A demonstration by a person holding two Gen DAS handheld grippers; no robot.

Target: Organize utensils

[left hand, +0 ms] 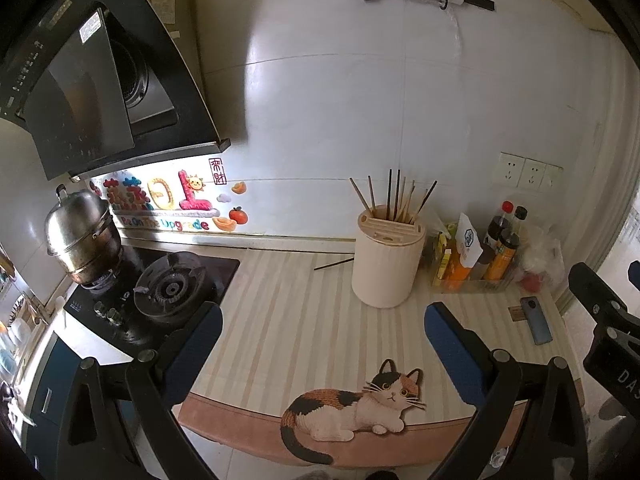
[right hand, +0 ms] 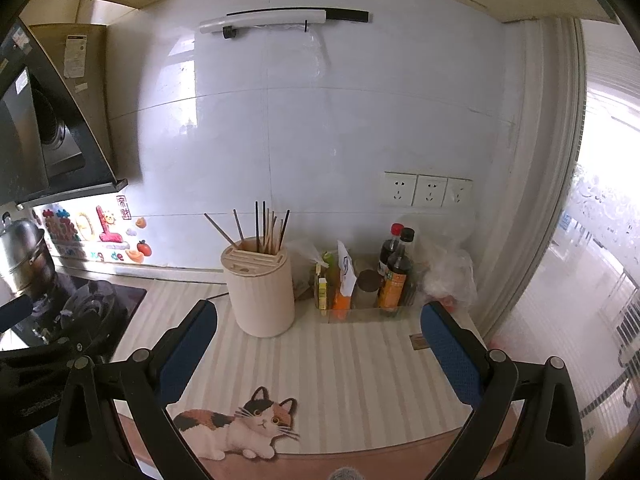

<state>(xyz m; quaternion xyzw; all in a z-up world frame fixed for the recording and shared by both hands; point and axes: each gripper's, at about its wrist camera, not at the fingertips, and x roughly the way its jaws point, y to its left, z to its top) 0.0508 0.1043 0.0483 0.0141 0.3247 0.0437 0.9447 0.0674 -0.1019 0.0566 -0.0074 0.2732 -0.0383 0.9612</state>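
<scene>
A cream cylindrical utensil holder [left hand: 386, 264] stands on the striped counter mat [left hand: 292, 320] near the wall, with several chopsticks [left hand: 394, 200] upright in it. One dark chopstick [left hand: 334, 265] lies flat on the mat to the left of the holder, near the wall. My left gripper [left hand: 324, 332] is open and empty, held above the mat in front of the holder. In the right wrist view the holder [right hand: 262, 292] and its chopsticks [right hand: 264, 226] are ahead and left. My right gripper [right hand: 318, 336] is open and empty above the mat.
A gas hob [left hand: 160, 288] with a steel steamer pot [left hand: 82, 236] is at left under a range hood [left hand: 100, 80]. A clear tray of sauce bottles [left hand: 480, 256] stands right of the holder. A phone [left hand: 536, 320] lies at the right. Wall sockets [right hand: 428, 192] are above.
</scene>
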